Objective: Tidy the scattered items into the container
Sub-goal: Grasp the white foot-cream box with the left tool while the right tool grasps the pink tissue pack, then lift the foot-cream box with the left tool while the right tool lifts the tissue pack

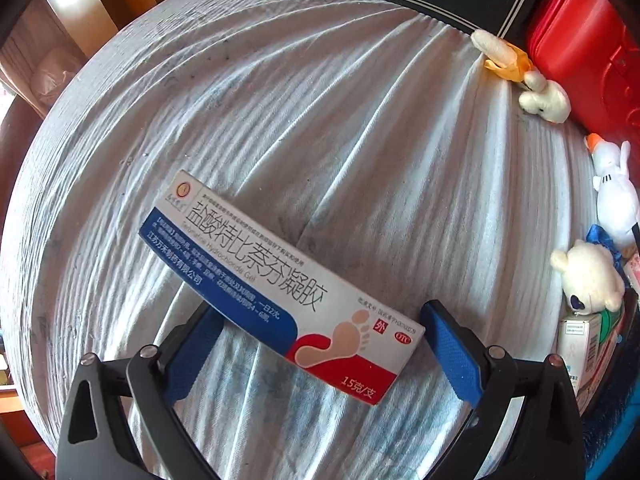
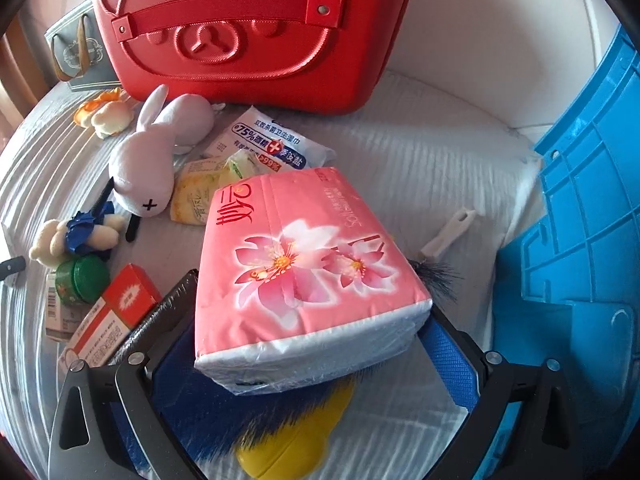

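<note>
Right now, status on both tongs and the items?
Left tongs open, straddling the ointment box, not clamped. Right tongs shut on pink tissue pack. Blue crate at right; brush beneath pack.

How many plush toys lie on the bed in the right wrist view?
3: a grey rabbit before the red case, an orange toy left of it, a small bear nearer. Others may be hidden.

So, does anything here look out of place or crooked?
Yes. The blue crate stands tipped on its side, ribbed underside showing. The pink tissue pack sits slanted in the right gripper.
</note>
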The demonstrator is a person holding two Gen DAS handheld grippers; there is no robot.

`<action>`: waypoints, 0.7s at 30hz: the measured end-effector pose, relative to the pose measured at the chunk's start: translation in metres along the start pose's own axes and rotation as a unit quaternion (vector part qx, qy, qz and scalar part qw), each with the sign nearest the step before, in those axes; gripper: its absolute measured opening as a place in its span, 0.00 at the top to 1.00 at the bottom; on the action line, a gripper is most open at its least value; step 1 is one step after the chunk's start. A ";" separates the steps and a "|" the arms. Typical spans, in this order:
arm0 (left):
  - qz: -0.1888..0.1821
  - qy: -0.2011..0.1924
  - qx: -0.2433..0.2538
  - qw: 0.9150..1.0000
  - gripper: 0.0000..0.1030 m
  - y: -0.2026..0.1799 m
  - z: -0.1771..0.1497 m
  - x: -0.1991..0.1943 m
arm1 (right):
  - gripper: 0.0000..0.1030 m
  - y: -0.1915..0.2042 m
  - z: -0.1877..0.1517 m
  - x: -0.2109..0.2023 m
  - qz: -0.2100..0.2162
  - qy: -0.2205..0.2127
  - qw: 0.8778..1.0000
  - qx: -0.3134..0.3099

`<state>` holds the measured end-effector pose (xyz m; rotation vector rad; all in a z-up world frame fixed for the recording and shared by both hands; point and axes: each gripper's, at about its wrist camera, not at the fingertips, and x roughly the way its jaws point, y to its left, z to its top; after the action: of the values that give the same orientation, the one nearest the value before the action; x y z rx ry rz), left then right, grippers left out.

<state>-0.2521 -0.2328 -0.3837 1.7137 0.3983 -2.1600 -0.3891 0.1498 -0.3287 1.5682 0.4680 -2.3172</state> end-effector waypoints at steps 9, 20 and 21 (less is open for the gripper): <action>-0.010 -0.022 0.034 0.999 0.55 0.006 -0.011 -0.017 | 0.13 0.008 -0.010 -0.007 0.025 -0.007 1.000 0.003; -0.020 -0.051 0.062 0.997 0.57 0.018 -0.057 -0.046 | 0.18 0.028 -0.035 -0.051 0.047 -0.034 0.998 0.025; -0.020 -0.053 0.065 0.996 0.57 0.018 -0.061 -0.050 | 0.18 0.032 -0.038 -0.056 0.048 -0.035 0.998 0.025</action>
<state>-0.1807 -0.2176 -0.3484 1.6614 0.2724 -2.3407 -0.3239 0.1410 -0.2932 1.4916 0.3126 -2.3199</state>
